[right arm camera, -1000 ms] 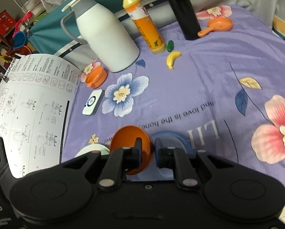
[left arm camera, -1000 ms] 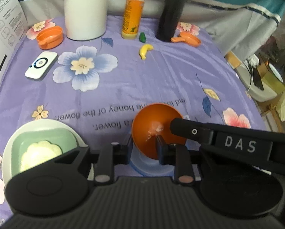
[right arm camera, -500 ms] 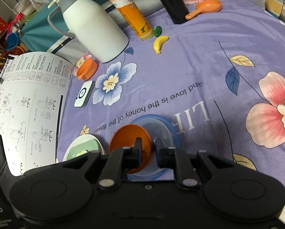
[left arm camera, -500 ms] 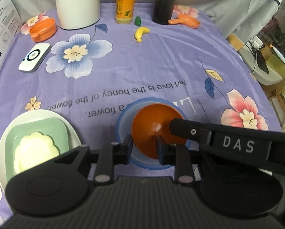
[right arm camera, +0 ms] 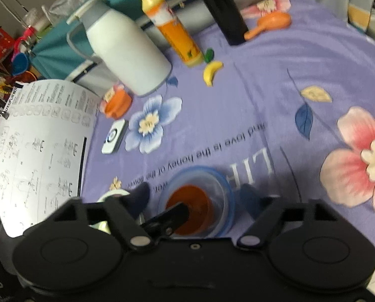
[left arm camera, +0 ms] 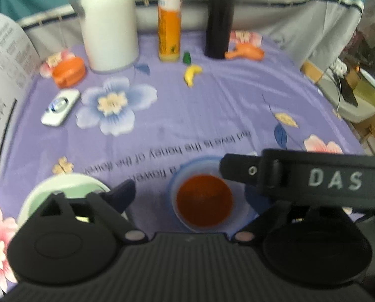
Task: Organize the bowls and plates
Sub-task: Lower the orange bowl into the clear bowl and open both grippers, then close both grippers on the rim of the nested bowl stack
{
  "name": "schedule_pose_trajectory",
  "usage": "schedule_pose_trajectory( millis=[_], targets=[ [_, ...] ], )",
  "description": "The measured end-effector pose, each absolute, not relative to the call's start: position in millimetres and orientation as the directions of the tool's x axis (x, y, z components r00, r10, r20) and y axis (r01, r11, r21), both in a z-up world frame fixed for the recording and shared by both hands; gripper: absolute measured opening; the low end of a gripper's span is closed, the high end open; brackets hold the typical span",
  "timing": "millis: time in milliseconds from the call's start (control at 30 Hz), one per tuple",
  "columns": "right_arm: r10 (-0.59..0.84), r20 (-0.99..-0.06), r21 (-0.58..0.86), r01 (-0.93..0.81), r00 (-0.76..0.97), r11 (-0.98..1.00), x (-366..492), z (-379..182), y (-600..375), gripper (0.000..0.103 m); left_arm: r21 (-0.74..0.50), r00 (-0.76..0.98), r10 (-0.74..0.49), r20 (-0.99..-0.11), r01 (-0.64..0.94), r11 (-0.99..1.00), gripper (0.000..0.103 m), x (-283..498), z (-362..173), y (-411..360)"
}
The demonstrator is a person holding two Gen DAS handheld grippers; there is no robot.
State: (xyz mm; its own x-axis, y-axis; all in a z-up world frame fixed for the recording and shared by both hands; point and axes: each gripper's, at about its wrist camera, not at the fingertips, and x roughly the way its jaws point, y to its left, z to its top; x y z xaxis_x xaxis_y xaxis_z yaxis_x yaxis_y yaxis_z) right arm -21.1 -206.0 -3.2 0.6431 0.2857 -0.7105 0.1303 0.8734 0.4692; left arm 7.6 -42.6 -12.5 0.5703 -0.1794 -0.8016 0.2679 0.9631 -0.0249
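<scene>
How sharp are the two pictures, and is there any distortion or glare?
Left wrist view: motion blur softens everything, the printed text on the tablecloth is smeared, and fisheye bends the table edges. Right wrist view: somewhat sharper, the text is readable, yet the orange bowl inside the blue bowl is blurred. No strong glare in either; the light is soft.

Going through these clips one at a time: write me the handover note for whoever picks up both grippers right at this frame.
Left gripper: jaws opening, pads clear of the orange bowl that sits between them.
Right gripper: jaws opening too, nothing pinched.
Orange bowl now sits inside the blue bowl on the purple flowered cloth.
Second stack at the near left: green dish on a white plate; what lies in it is hidden by the gripper.
Small orange dish and orange ladle-shaped toy lie loose at the far edge.
Done: orange bowl nested. Left, probably: gather the loose orange pieces and combine the stacks.
</scene>
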Motion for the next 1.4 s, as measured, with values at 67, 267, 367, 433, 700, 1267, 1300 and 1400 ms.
schedule_pose_trajectory(
  millis=[67,267,367,433,700,1267,1300,1400],
  targets=[
    [0.273,-0.703,0.464,0.132,0.657,0.876,-21.4,0.7,-207.3,0.099,-0.027,0.585,-0.183,-0.790,0.265,0.964,0.101,6.1,-7.6,-37.7],
    [0.235,-0.725,0.454,0.192,0.647,0.870,-25.0,-6.6,-218.4,0.103,-0.072,0.568,-0.203,-0.798,0.245,0.967,0.103,1.6,-12.1,-17.5],
    [0.216,-0.747,0.444,0.230,0.629,0.866,-28.9,-15.7,-224.3,0.103,-0.091,0.553,-0.203,-0.808,0.224,0.970,0.103,2.5,-20.0,-8.6],
    [0.211,-0.755,0.443,0.246,0.620,0.862,-32.7,-20.0,-226.9,0.103,-0.101,0.547,-0.206,-0.812,0.216,0.971,0.103,1.5,-24.0,-4.8],
    [0.193,-0.782,0.423,0.277,0.592,0.863,-35.9,-27.7,-225.6,0.103,-0.123,0.525,-0.223,-0.822,0.219,0.968,0.103,1.0,-35.1,-2.8],
    [0.141,-0.792,0.342,0.241,0.593,0.908,-21.4,-29.5,-208.3,0.086,-0.196,0.506,-0.267,-0.820,0.189,0.962,0.086,14.4,-49.5,6.4],
    [0.144,-0.792,0.339,0.231,0.593,0.912,-19.5,-29.4,-206.5,0.084,-0.199,0.502,-0.269,-0.822,0.189,0.962,0.080,15.4,-50.6,6.5],
    [0.158,-0.796,0.332,0.204,0.584,0.921,-15.0,-31.2,-199.9,0.076,-0.207,0.485,-0.280,-0.828,0.200,0.958,0.070,17.7,-54.2,4.5]
  ],
)
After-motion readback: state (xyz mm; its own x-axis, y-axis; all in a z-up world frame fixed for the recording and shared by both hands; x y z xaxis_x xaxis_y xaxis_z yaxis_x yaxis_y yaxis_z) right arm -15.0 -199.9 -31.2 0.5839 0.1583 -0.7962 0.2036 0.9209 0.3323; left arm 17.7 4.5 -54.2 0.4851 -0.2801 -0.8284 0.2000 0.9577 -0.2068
